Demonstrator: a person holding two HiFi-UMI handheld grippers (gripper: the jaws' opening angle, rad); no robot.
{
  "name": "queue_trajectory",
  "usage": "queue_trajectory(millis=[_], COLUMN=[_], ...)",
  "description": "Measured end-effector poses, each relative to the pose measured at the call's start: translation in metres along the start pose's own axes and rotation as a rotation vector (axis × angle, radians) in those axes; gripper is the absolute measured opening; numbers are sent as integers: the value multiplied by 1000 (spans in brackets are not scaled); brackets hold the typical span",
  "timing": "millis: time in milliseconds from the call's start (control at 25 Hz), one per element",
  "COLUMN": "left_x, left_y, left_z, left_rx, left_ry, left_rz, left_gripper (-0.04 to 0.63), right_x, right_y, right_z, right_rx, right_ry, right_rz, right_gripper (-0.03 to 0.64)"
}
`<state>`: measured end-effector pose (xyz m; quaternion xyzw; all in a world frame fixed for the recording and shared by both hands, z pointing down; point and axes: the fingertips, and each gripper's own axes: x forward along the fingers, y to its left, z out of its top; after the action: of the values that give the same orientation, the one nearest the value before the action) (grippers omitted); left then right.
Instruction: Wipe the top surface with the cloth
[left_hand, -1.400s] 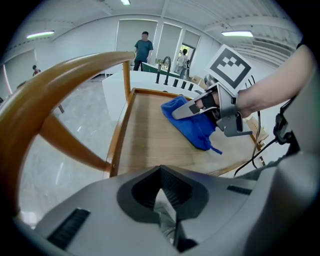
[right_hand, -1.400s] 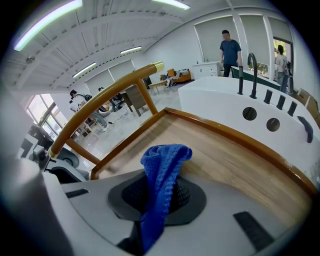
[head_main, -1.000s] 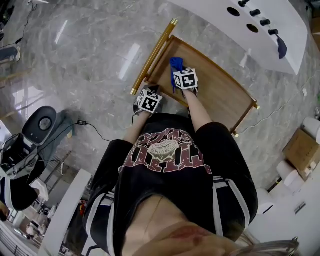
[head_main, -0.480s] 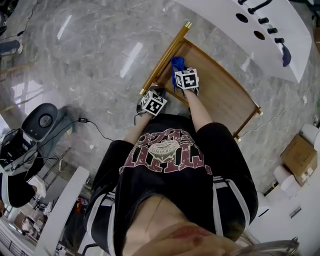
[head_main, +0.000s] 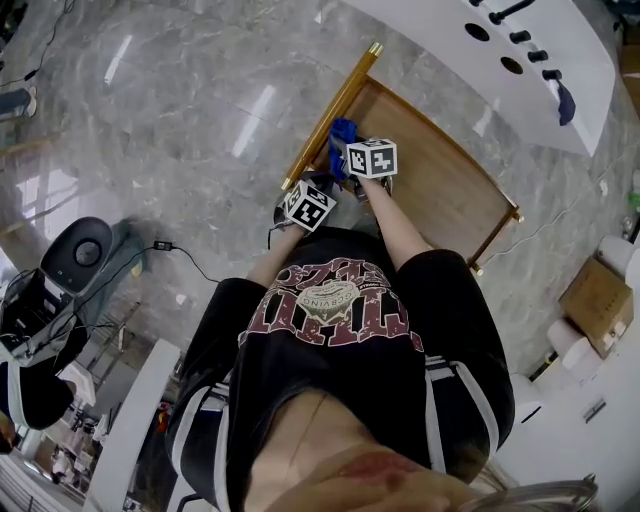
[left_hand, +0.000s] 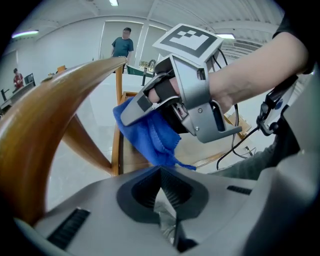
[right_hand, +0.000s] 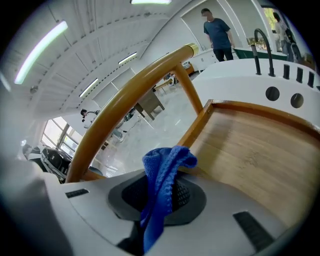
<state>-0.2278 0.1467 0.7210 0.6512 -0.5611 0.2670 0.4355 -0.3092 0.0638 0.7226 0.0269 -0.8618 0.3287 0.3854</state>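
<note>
Since the earlier frame, our right gripper has carried the blue cloth closer to the gold rail at the counter's left edge. Its jaws clamp a bunched fold; soft, light fabric, we judge, best held there. Our left gripper sits closed, empty.

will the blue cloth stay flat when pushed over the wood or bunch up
Probably floppy: the blue cloth droops in folds from the right gripper. Likely light, since one pinch holds it. Its nubby weave may bunch on the wooden top.
</note>
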Motion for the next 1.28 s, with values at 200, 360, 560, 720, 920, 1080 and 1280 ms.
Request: queue_trajectory(millis=[200,360,560,720,920,1080,1280], left_x=[-5,-4,-3,-5,-5,-6,-3], left_y=[-4,-3,-3,-4,-2,1,1], left_z=[-3,-8,-9,-8,-8,-7,-4], left_rx=[23,54,67,64,35,14,-30], left_ry=[6,24,32,31,28,23,15], left_rz=[-15,-13,-3,-1,15,46,74], left_gripper=[46,46,46,46,46,46,46], right_x=[6,11,9,2,-7,-15,-23], right_y=[23,19,15,12,7,4,-3], right_z=[-23,-32,-39,-43,-51,-58,-66], right_rx=[104,23,-120,-114,-99,-100,-106], right_ry=[49,63,85,83,80,82,81], right_rz=[43,-35,-83,-88,-92,-86,-77], right_gripper=[58,58,58,58,58,58,58])
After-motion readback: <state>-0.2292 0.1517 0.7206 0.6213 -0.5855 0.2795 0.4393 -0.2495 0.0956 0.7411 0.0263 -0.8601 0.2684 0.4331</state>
